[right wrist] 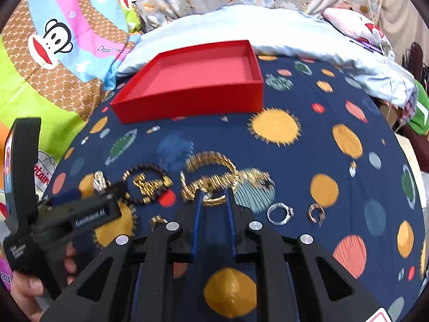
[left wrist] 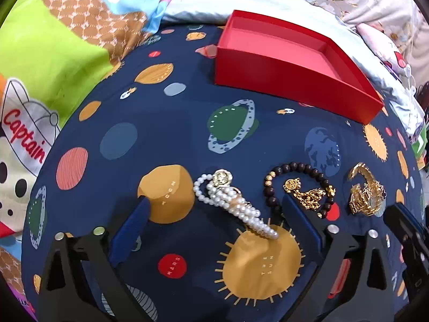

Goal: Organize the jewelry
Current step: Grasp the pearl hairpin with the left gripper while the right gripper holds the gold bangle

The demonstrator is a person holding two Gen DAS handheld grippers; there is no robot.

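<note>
Left hand-held gripper (left wrist: 211,209): jaws spread wide, nothing held, pearl strand (left wrist: 236,204) lying between them on the space-print bed cover (left wrist: 166,139). Right hand-held gripper (right wrist: 213,196): jaws nearly together, tips at the gold bangle (right wrist: 211,169); grip unclear, blurred. Red tray (left wrist: 289,80) sits beyond, nothing in it. Two rings (right wrist: 281,212) lie right of the right jaws.

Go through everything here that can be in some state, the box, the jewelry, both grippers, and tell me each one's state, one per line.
red box: open, nothing inside.
pearl strand: loose on the cloth, between open fingers.
dark bead bracelet: lying flat, untouched.
gold bracelet: blurred, at the right fingertips; grip unclear.
silver ring: on the cloth.
left gripper: open.
right gripper: nearly closed.
</note>
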